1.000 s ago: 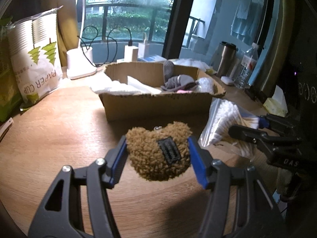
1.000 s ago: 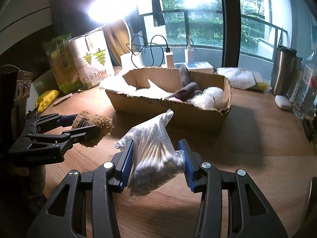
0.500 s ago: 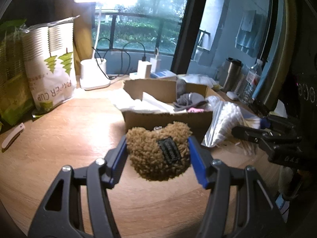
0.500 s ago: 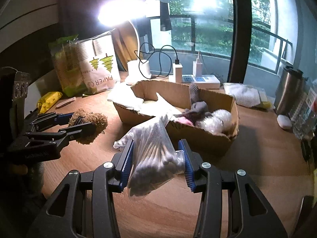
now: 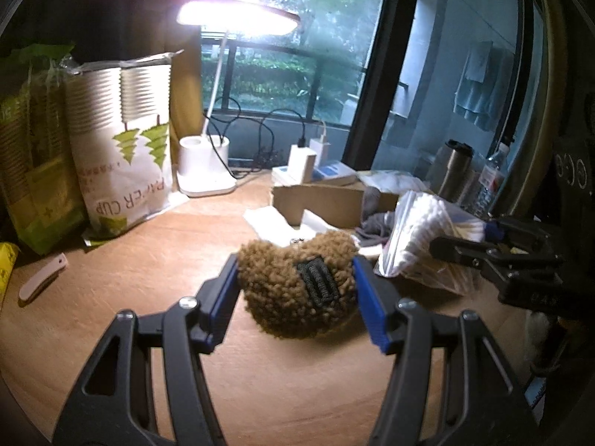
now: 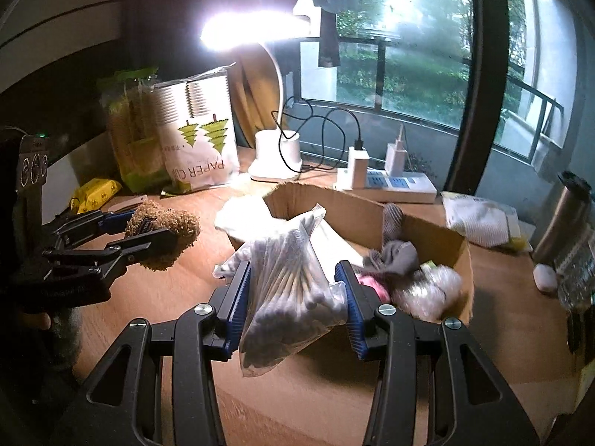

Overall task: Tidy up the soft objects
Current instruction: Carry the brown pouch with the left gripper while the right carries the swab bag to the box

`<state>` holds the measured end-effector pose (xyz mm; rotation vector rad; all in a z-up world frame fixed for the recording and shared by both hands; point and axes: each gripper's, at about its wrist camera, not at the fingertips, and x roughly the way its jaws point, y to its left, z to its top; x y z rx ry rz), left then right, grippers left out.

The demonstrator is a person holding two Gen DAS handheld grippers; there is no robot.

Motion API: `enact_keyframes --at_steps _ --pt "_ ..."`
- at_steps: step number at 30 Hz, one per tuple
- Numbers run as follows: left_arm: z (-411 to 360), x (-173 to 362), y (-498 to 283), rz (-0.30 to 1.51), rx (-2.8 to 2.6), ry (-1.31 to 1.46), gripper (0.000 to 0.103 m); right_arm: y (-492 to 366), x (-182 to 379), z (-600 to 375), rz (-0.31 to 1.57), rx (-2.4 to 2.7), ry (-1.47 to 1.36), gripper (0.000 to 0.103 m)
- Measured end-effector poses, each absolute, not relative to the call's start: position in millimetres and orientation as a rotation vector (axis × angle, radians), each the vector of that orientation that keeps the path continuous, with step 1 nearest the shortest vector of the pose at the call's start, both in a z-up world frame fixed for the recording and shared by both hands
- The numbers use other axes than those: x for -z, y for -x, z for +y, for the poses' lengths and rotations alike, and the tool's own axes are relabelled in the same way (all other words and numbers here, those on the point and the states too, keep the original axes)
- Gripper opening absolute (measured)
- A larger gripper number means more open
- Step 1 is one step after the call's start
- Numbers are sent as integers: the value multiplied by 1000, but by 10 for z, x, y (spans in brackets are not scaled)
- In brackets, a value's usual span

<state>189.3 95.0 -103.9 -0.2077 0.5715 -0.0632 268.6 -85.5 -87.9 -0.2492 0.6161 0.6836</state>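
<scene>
My left gripper (image 5: 295,290) is shut on a brown fuzzy plush pouch (image 5: 297,290) with a dark patch, held above the wooden table; it also shows in the right wrist view (image 6: 163,234). My right gripper (image 6: 293,290) is shut on a clear bag of cotton swabs (image 6: 293,290), held above the near edge of an open cardboard box (image 6: 427,230); the bag also shows in the left wrist view (image 5: 420,230). The box holds a grey sock (image 6: 394,256), white cloth (image 6: 241,212) and a clear wrapped bundle (image 6: 431,290).
A lit white desk lamp (image 6: 275,156) stands behind the box. A paper-cup bag (image 6: 200,133) and green packs (image 6: 126,130) stand at the back left. A power strip with chargers (image 6: 386,182), a steel tumbler (image 6: 561,215) and water bottle are at the back right.
Both grippers rose and moved toward the box with their loads. The swab bag now hangs over the box's near edge; the plush is higher above the table.
</scene>
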Motion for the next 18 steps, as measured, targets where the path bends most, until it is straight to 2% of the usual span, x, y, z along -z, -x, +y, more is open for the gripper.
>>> enact_keyframes --at_steps 18 --pt "1300 1184 -2128 567 16 263 60 -3234 981 -310 633 -707 284 47"
